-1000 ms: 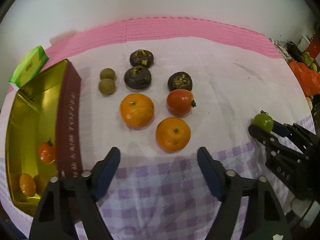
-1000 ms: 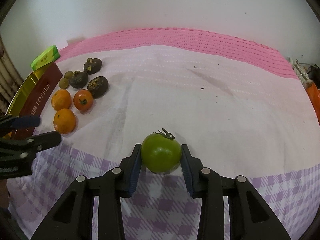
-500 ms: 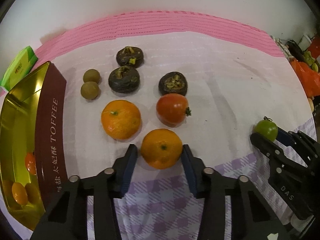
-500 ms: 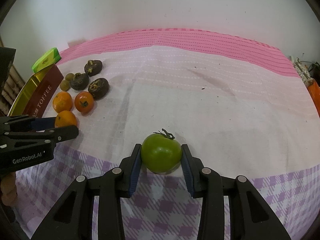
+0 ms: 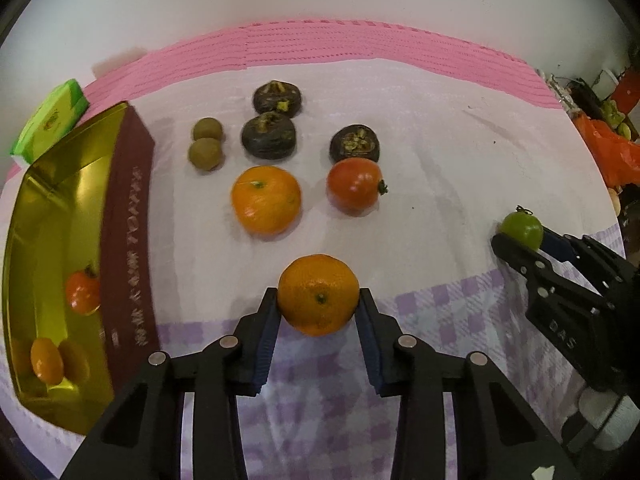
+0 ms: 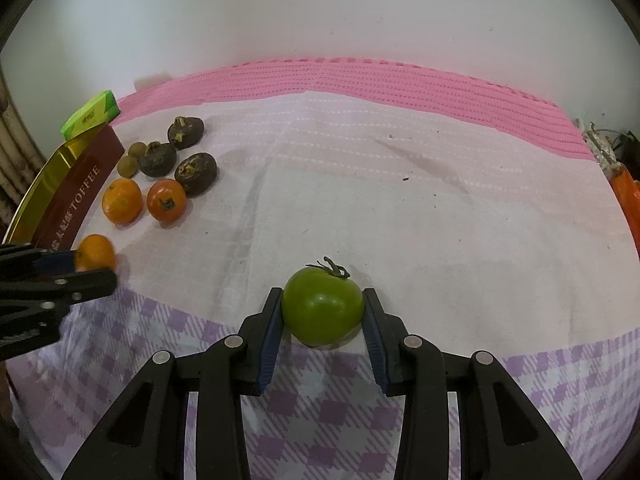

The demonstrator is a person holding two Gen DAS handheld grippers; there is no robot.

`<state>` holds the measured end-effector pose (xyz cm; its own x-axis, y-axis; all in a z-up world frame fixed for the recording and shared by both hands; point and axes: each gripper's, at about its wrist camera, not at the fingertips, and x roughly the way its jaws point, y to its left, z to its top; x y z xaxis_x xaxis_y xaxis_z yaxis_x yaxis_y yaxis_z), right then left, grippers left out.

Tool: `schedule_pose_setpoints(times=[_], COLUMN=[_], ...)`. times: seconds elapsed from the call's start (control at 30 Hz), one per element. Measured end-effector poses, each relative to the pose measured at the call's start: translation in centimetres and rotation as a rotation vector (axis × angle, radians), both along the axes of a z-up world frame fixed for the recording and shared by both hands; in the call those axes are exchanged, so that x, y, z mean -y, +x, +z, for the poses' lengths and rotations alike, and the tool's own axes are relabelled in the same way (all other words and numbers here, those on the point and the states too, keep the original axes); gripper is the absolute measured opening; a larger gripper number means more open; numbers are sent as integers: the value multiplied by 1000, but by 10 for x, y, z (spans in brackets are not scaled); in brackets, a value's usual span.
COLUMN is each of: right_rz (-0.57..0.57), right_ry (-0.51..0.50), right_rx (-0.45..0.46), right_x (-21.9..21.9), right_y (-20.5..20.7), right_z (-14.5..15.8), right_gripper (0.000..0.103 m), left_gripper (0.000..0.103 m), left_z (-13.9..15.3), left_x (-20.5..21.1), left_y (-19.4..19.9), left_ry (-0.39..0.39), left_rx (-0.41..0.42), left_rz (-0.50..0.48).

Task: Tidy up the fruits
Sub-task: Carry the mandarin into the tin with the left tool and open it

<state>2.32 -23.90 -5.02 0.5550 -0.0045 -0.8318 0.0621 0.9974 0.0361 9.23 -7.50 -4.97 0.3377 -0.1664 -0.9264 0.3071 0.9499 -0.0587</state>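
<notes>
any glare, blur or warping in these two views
Left wrist view: the gold tin mirrors the fruit inside it, and its maroon lettering is smeared by blur; the orange between the fingers is sharp. Right wrist view: the green tomato is crisp, with a soft shadow below. Both views bow the pink cloth edge and darken at the corners.

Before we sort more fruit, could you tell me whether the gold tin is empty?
Not empty. The gold tin already holds a small red tomato and a small orange fruit near its lower end.
</notes>
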Motion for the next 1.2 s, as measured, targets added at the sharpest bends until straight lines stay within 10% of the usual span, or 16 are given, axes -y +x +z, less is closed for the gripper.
schedule_pose_setpoints(times=[0.53,1.2], right_rz=[-6,-13], right_ry=[-37,-42], right_rx=[9,7], right_x=[-5,-5], right_y=[0,2], right_z=[-1,-1], right_gripper=[40,40], left_gripper=[34,34], left_z=[48,13], left_x=[-67,-199], left_y=[-7,34], left_ry=[5,112], left_rx=[128,89], left_rz=[84,328])
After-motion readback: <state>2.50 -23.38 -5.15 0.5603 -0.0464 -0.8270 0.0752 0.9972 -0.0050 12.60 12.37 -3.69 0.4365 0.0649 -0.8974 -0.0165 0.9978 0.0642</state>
